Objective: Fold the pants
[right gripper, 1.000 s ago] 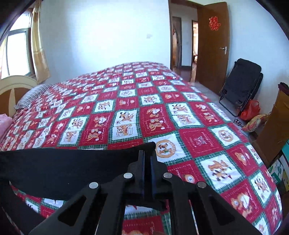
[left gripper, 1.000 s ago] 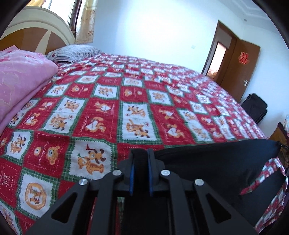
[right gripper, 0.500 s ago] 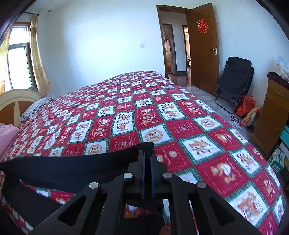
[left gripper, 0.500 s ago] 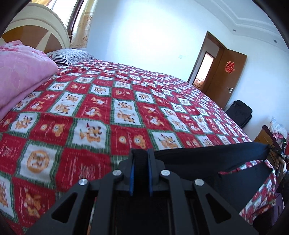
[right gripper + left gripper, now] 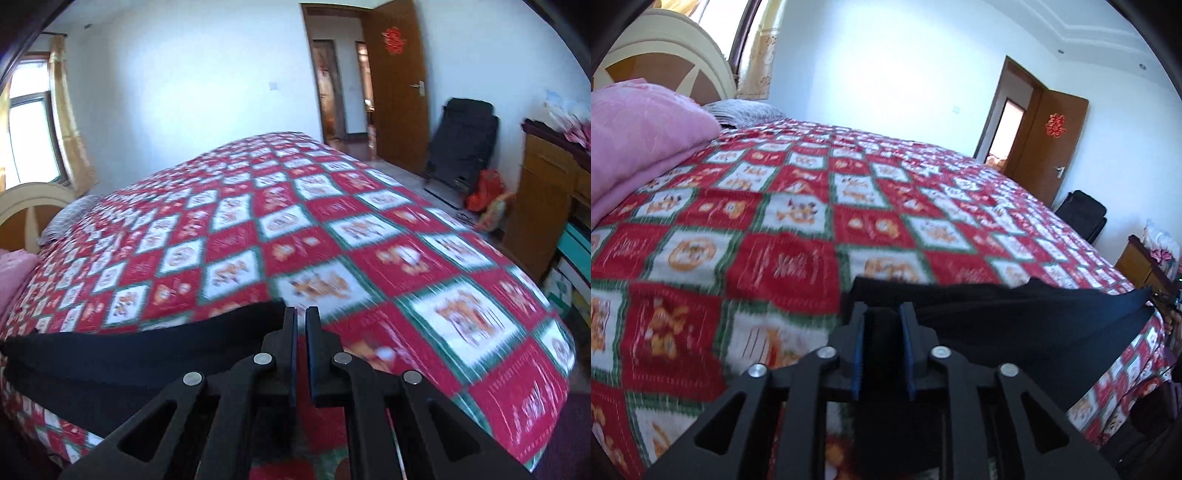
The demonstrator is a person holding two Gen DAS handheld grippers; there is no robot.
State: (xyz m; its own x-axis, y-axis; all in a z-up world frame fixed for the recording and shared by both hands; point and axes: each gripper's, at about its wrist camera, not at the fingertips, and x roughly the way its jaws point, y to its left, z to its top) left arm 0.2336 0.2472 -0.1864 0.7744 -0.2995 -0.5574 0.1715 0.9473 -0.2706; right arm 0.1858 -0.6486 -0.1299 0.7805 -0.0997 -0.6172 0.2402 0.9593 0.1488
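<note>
The black pants (image 5: 1015, 317) hang stretched between my two grippers above the near edge of the bed. My left gripper (image 5: 882, 314) is shut on one end of the pants, with black cloth filling the gap between its blue-padded fingers. In the right wrist view the pants (image 5: 129, 354) run off to the left from my right gripper (image 5: 301, 314). Its fingers stand a narrow slit apart, and the cloth edge lies against the left finger; no cloth shows in the slit.
The bed has a red, white and green checked quilt (image 5: 812, 229) (image 5: 332, 236). A folded pink blanket (image 5: 639, 129) lies at the head end by the headboard (image 5: 665, 62). A black folded chair (image 5: 461, 144), a wooden cabinet (image 5: 546, 199) and an open door (image 5: 399, 92) stand right.
Both grippers have moved back and up from the bed with the pants. The pants now hang slacker. The right gripper's fingers have parted to a narrow slit.
</note>
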